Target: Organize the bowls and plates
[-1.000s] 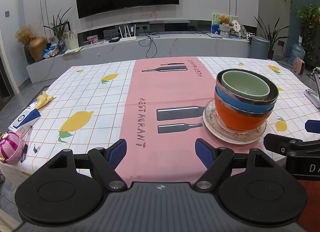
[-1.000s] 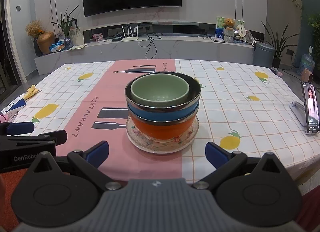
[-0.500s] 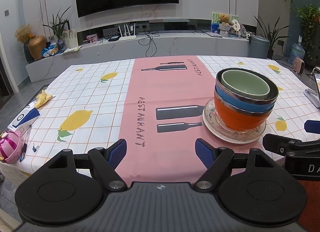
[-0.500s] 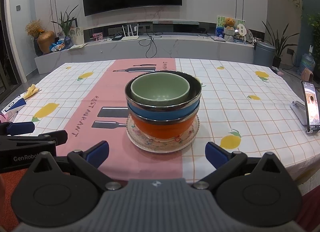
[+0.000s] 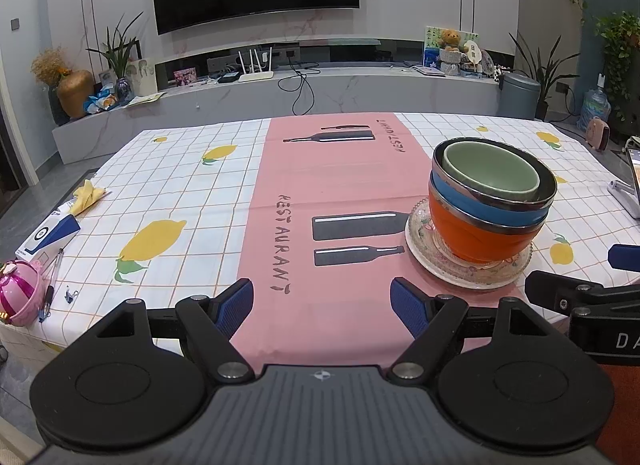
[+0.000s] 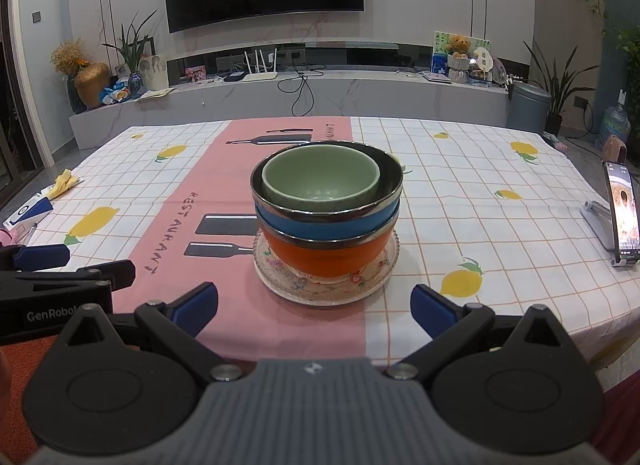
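A small pale green bowl (image 6: 322, 178) sits inside a blue bowl with a shiny metal rim (image 6: 326, 225), and that one sits inside an orange bowl (image 6: 324, 259). The stack stands on a round glass plate with little flowers (image 6: 280, 275) (right by the edge of the pink stripe) on the checked lemon tablecloth (image 6: 460, 201). The left gripper (image 5: 322, 303) and the right gripper (image 6: 314, 305) both have their jaws wide apart, holding nothing, near the plate but not touching it.
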`<action>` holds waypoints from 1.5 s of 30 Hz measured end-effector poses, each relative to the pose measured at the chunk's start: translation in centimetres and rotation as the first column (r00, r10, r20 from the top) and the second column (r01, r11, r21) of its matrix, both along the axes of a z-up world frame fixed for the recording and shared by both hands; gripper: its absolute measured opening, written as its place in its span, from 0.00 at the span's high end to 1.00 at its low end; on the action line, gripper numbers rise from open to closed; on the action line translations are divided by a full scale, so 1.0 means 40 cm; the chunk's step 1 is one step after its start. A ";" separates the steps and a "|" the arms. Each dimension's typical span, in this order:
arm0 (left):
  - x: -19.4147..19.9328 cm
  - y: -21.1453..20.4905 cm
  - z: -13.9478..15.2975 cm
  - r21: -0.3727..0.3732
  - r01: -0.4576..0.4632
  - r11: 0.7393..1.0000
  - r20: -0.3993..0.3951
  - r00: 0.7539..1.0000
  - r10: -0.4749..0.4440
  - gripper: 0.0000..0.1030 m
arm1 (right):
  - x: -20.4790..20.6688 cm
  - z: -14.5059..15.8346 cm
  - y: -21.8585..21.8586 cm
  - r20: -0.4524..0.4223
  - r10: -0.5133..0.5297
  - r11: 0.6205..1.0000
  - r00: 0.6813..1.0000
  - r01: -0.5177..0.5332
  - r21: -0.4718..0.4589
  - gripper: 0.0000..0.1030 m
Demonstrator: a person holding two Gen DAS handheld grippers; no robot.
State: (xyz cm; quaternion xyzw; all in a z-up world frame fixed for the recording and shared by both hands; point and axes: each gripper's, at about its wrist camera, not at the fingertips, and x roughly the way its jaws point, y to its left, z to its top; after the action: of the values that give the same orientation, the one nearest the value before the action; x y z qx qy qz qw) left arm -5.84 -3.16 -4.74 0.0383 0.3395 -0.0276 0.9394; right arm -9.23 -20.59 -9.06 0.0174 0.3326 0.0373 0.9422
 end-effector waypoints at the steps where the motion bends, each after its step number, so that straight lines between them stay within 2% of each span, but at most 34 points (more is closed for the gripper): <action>1: 0.000 0.000 0.000 0.001 -0.001 1.000 0.000 1.000 0.001 0.11 | 0.000 0.000 0.000 0.000 0.000 1.000 1.000 0.000 0.000 0.03; 45: -0.003 -0.001 -0.006 -0.012 -0.008 1.000 -0.011 1.000 0.008 0.11 | -0.001 -0.013 0.007 -0.015 0.005 1.000 1.000 -0.005 0.008 0.03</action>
State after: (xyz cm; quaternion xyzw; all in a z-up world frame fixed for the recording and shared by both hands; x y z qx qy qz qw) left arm -5.96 -3.21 -4.97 0.0312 0.3444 -0.0260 0.9379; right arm -9.27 -20.33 -9.60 0.0205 0.3395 0.0408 0.9395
